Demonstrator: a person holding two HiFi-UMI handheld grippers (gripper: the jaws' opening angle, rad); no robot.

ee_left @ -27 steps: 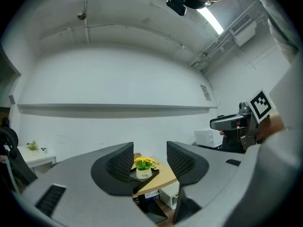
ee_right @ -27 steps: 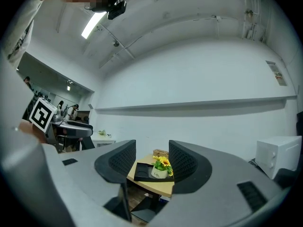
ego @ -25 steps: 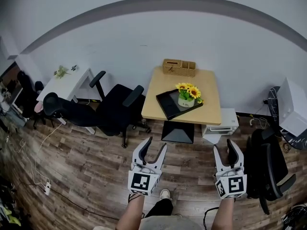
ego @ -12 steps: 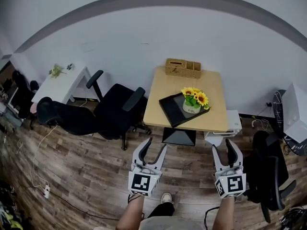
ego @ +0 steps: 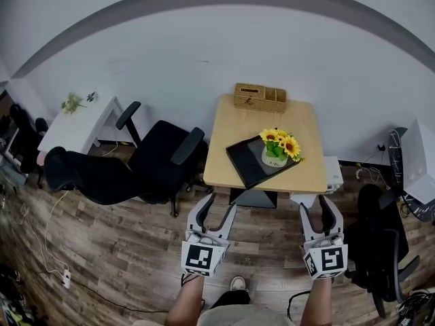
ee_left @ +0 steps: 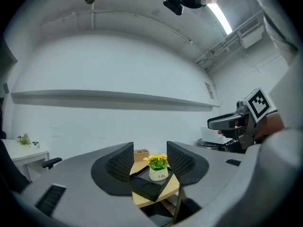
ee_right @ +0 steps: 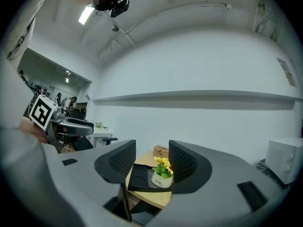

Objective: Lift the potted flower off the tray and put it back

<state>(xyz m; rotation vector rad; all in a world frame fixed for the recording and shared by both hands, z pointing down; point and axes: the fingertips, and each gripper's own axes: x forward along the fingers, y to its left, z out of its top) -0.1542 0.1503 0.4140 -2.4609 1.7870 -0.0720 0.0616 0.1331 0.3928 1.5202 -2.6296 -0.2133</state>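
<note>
Potted flower [ego: 275, 153] stands on the black tray [ego: 245, 161] on a small wooden table [ego: 224, 138]. My left gripper [ego: 219, 206] and right gripper [ego: 317, 206] hover well short of it, jaws wide apart, gripping nothing.

Two grippers: left gripper [ego: 221, 202], right gripper [ego: 317, 204]; one potted flower [ego: 275, 153], one tray [ego: 245, 160], one table [ego: 231, 128], one wicker box [ego: 259, 97].

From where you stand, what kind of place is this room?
Probably an office: a black swivel chair, a white desk by the wall, and a small wooden table with a tray and potted flower.
</note>
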